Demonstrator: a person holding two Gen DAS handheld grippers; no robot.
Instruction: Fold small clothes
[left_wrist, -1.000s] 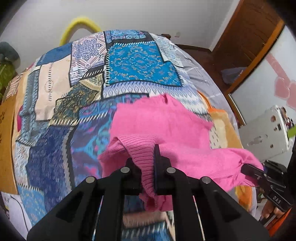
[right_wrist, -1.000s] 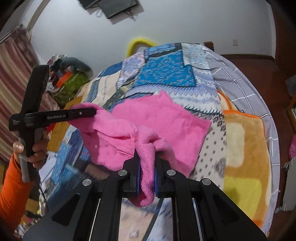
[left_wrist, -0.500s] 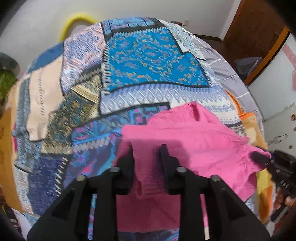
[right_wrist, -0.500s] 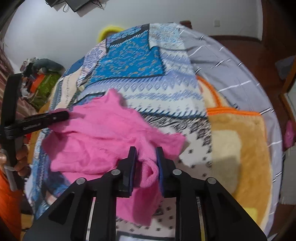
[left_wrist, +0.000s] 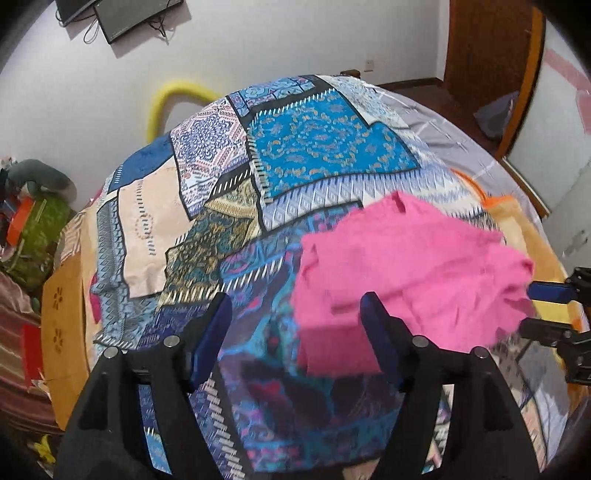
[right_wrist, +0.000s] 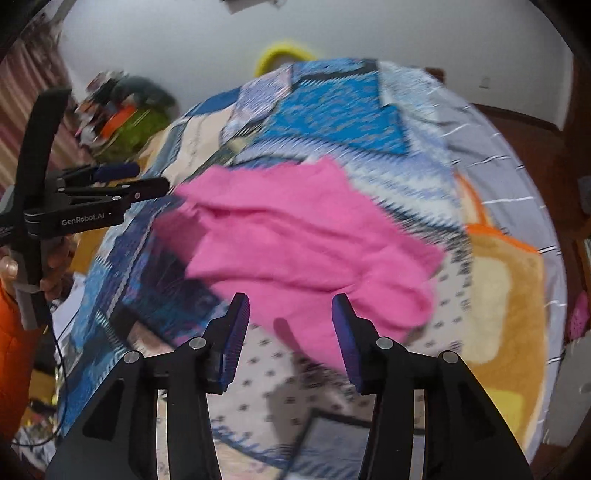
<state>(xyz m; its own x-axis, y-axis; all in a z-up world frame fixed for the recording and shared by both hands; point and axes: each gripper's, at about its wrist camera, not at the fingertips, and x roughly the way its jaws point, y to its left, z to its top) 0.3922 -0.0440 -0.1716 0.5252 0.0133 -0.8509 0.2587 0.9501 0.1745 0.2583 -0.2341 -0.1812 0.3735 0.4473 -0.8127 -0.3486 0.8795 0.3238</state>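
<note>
A pink knit garment (left_wrist: 406, 273) lies spread on the patchwork bedspread (left_wrist: 325, 155); it also shows in the right wrist view (right_wrist: 295, 243). My left gripper (left_wrist: 295, 317) is open and empty, just short of the garment's near left edge. It appears at the left of the right wrist view (right_wrist: 147, 181), beside the garment's left corner. My right gripper (right_wrist: 290, 310) is open and empty, its jaws apart over the garment's near edge. It shows at the right edge of the left wrist view (left_wrist: 539, 306), next to the garment's right end.
The bed fills both views. A yellow curved tube (left_wrist: 166, 103) stands behind it by the white wall. Clutter and green fabric (left_wrist: 33, 229) lie at the left. An orange blanket patch (right_wrist: 509, 288) is at the right, a wooden door (left_wrist: 487, 55) beyond.
Both grippers were shut on the pink garment and held it up. They lowered it onto the bed, opened and let go, and have pulled back a little.
</note>
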